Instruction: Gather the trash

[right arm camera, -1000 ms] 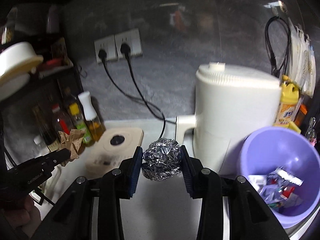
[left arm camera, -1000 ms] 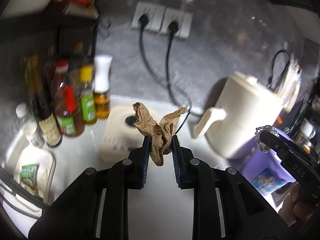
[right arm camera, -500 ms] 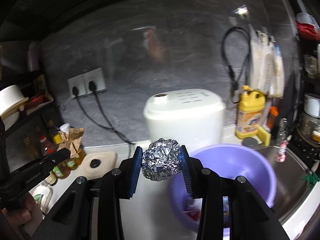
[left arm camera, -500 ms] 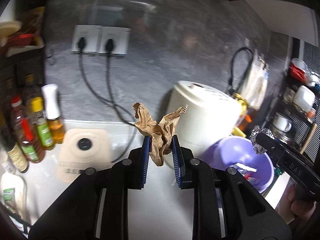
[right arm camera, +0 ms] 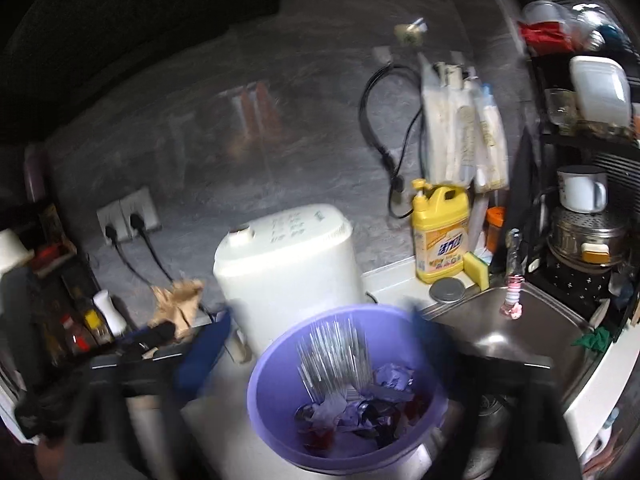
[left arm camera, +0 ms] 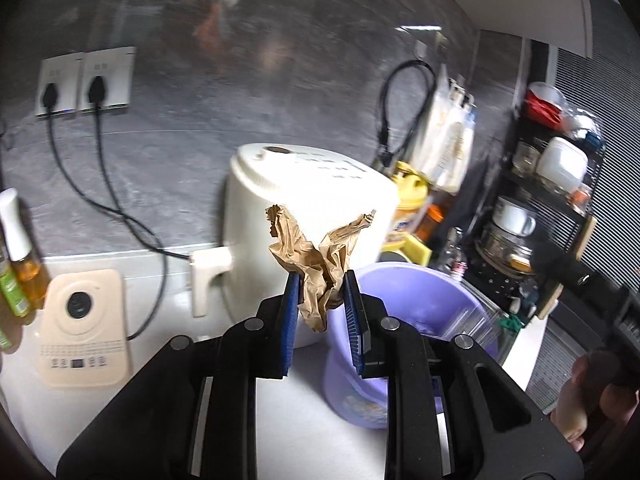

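Note:
My left gripper [left arm camera: 320, 300] is shut on a crumpled brown paper [left arm camera: 316, 256] and holds it in the air beside the rim of the purple trash basin [left arm camera: 420, 300]. In the right wrist view my right gripper [right arm camera: 320, 344] is open wide and blurred, its jaws spread over the purple basin [right arm camera: 272, 404]. A streaked silver blur [right arm camera: 336, 356], the foil ball, falls into the basin onto several scraps of trash [right arm camera: 360, 412]. The left gripper and its brown paper [right arm camera: 176, 308] show at the left of that view.
A white appliance [left arm camera: 304, 188] stands behind the basin, its cords running to wall sockets [left arm camera: 86, 80]. A beige device [left arm camera: 84, 324] and sauce bottles [left arm camera: 20, 264] lie left. A yellow detergent bottle [right arm camera: 440, 232], steel sink [right arm camera: 504, 332] and black rack [right arm camera: 580, 200] are right.
My right gripper has moved over the purple basin and opened, letting go of the foil ball. My left gripper has swung right towards the basin, still holding the brown paper.

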